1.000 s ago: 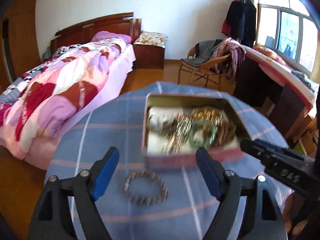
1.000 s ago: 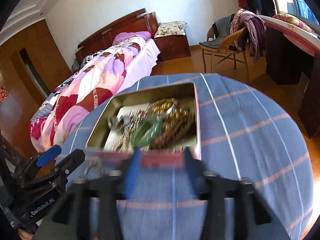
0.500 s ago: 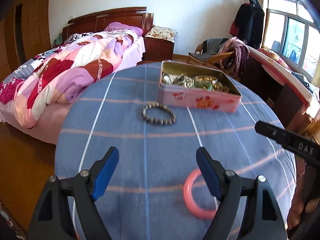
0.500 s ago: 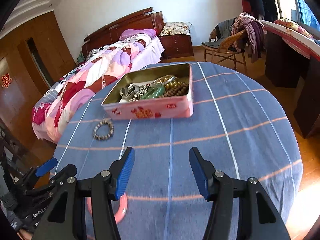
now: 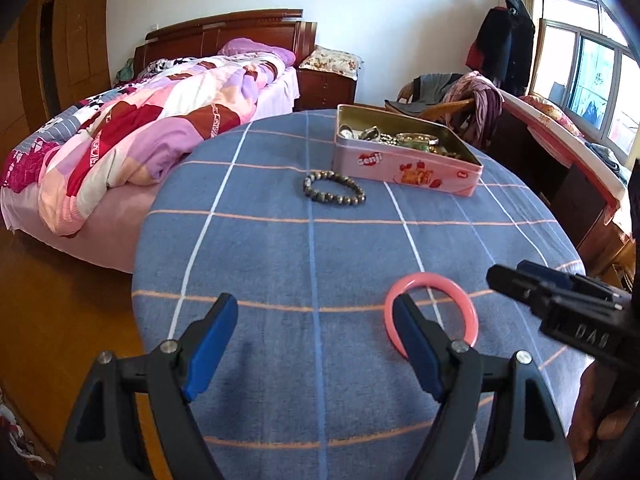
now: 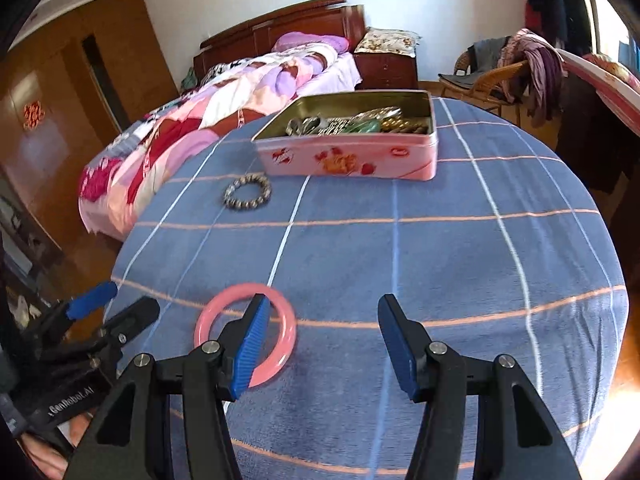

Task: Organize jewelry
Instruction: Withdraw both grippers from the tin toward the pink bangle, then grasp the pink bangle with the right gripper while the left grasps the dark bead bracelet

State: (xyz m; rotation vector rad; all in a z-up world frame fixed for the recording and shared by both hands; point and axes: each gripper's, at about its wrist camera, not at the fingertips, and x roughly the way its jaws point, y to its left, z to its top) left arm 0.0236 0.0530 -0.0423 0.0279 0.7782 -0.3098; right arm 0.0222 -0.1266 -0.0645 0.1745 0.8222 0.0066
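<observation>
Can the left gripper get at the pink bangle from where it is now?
Probably yes. The pink bangle lies flat on the blue checked tablecloth, right at the left gripper's right fingertip. Its jaws are open and empty, and nothing lies between; the right gripper hovers close by.

- One pink tin (image 5: 404,170), at 12 o'clock on the table (image 5: 280,248), jewelry heaped inside, pieces too tangled to count.
- One beaded bracelet (image 5: 334,194), at 11 o'clock.
- One pink bangle (image 5: 466,306), at 5 o'clock.
- One bed (image 5: 152,120).
- One chair (image 5: 436,106).
</observation>
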